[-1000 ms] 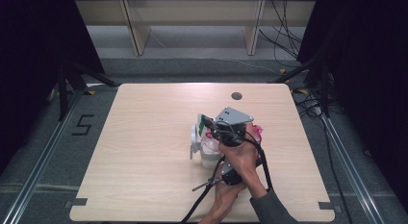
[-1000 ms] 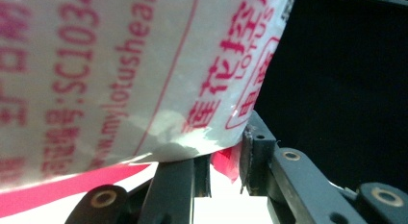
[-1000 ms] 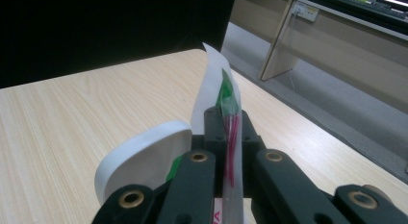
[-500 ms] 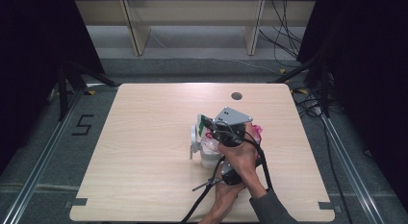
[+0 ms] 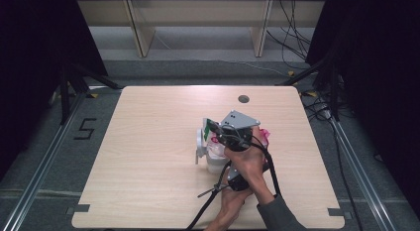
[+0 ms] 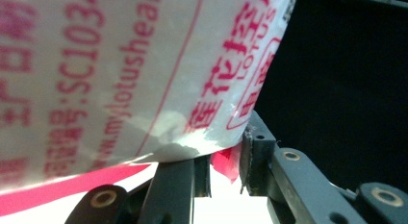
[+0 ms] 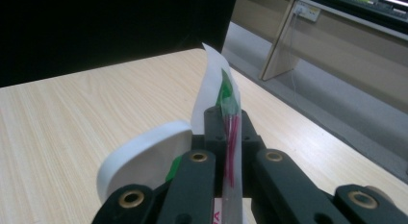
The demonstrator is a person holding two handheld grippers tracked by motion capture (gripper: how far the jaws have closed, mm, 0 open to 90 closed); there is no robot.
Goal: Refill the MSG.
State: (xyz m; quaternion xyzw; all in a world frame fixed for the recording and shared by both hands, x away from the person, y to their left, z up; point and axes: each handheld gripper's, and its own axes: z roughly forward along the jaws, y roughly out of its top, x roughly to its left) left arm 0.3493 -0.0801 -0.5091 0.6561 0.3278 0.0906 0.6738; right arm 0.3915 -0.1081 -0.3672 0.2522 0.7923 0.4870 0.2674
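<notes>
hidden: left gripper (image 5: 233,177) lay mostly under the person's hands in the high view, jaw tips out of sight | cut off: white packet (image 6: 120,75) ran past the top and left edges of the left gripper view | blurred: its red print smeared near the lens | small: items beneath right gripper (image 5: 225,137) unreadable

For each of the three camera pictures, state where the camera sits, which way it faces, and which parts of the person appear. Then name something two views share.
High view: above the near edge, facing forward and down on the table; forearms, hands, right gripper.
Left gripper view: on the left gripper, jaws pinching the white printed packet.
Right gripper view: on that gripper, jaws shut on a thin packet edge, facing across the table.
Shared: the wooden tabletop, in the high and right gripper views.
</notes>
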